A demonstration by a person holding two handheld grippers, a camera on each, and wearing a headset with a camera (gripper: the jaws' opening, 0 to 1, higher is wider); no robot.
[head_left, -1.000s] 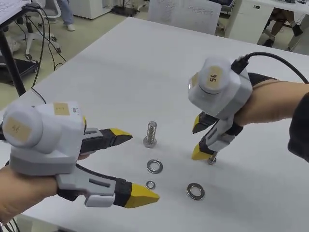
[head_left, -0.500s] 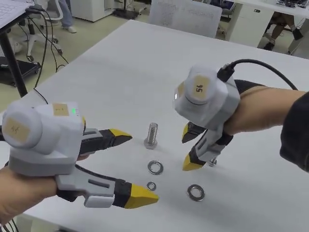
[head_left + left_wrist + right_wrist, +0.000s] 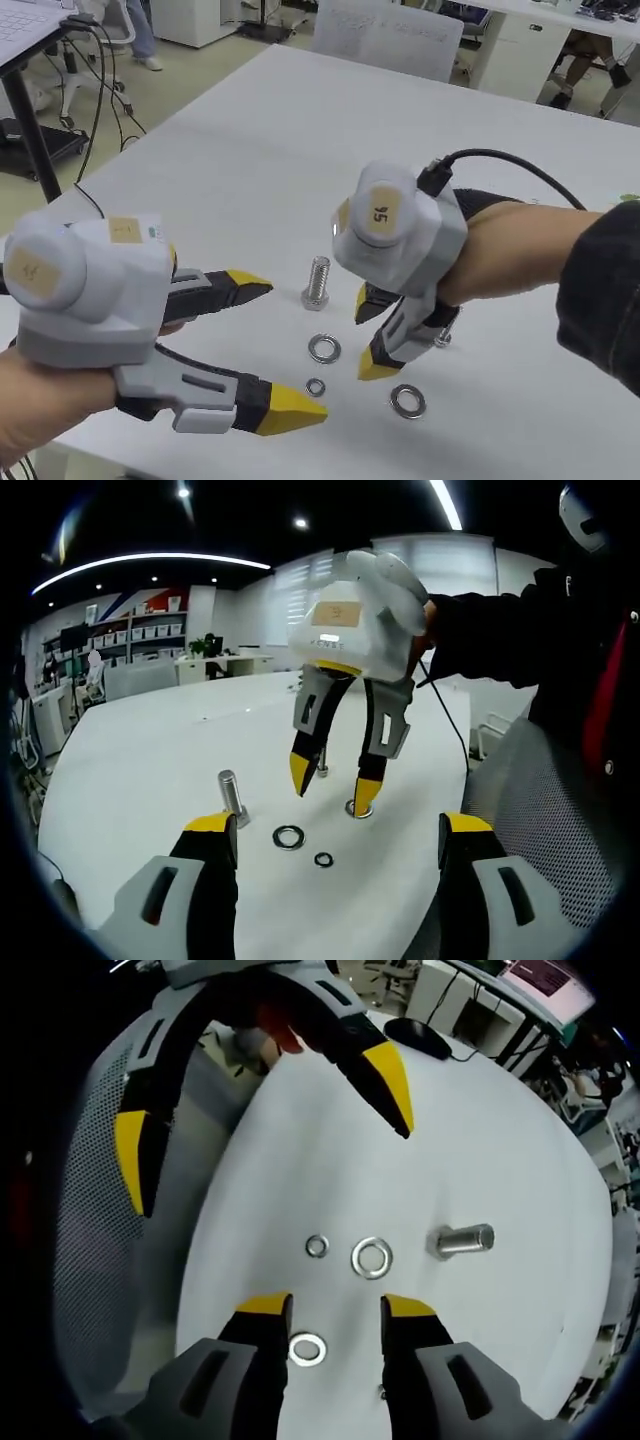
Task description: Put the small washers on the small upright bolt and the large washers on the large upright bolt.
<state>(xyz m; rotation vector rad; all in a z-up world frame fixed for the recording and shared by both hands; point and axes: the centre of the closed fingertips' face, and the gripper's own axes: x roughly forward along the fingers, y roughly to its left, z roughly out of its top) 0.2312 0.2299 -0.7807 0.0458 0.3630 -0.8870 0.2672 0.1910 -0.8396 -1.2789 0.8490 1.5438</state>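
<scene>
The large bolt (image 3: 317, 280) stands upright mid-table. The small bolt (image 3: 443, 338) stands to its right, half hidden behind my right gripper (image 3: 368, 338). That gripper is open, points down and hovers between a large washer (image 3: 323, 348) and a second large washer (image 3: 407, 401). A small washer (image 3: 315, 386) lies between them, nearer me. In the right gripper view the second large washer (image 3: 307, 1348) lies below the gap of the open right gripper (image 3: 335, 1306). My left gripper (image 3: 278, 347) is wide open and holds nothing, low at the left, facing the washers (image 3: 288, 836).
The white table (image 3: 250, 150) has free room beyond the bolts. A black cable (image 3: 500, 160) trails from the right gripper. A chair back (image 3: 390, 35) stands at the far edge, and a desk with cables (image 3: 60, 60) is off to the left.
My right gripper has moved left and toward me, away from the small bolt, to hover over the washers. The left gripper has stayed where it was.
</scene>
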